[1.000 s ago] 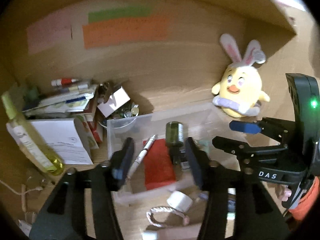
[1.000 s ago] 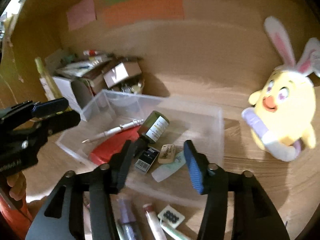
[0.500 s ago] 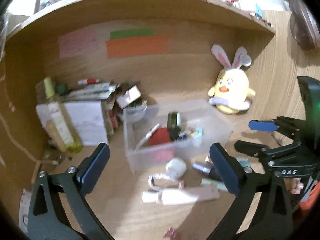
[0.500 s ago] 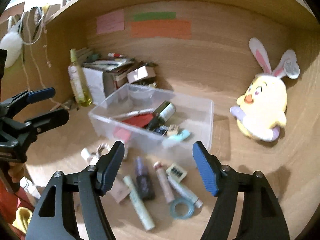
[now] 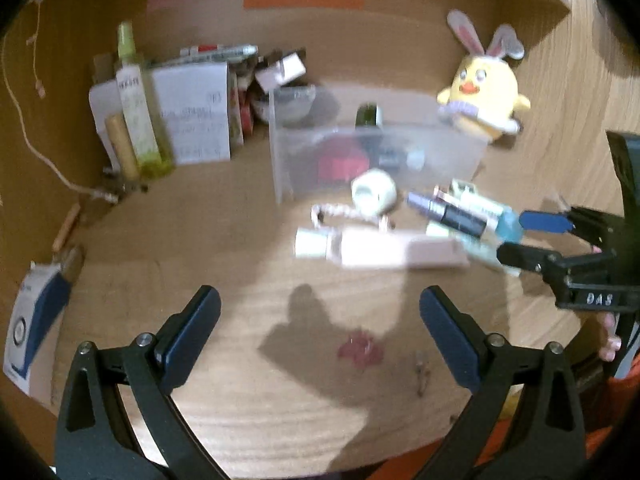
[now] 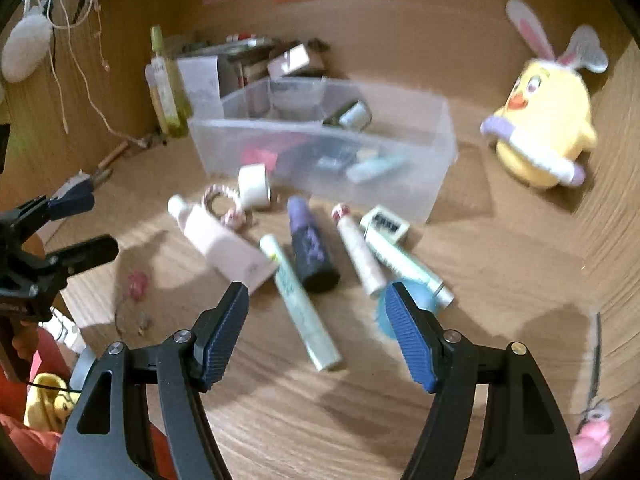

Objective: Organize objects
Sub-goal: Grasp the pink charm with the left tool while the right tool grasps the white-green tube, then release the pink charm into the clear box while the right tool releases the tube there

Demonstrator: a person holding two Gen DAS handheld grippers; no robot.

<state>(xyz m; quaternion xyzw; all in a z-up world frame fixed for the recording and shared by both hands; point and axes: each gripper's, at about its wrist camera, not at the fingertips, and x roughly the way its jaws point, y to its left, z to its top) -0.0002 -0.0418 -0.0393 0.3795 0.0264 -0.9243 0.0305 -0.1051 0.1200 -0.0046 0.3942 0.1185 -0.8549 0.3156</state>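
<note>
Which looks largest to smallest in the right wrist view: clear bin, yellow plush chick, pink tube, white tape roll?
1. Clear bin
2. Yellow plush chick
3. Pink tube
4. White tape roll
The tube lies nearer the camera, so its real size against the chick is unsure.

Contents of the clear bin (image 6: 436, 128) are smeared by motion blur in both views and seen through its frosted wall; only a red shape (image 5: 340, 162) and a dark bottle (image 6: 352, 114) can be told apart. Print on the white box (image 5: 192, 116) left of the bin is unreadable. The blue ring (image 6: 380, 312) in front of the bin is largely hidden behind a finger of the right gripper (image 6: 316, 316). The pink item (image 5: 360, 350) nearer than the bin is too blurred to identify.
</note>
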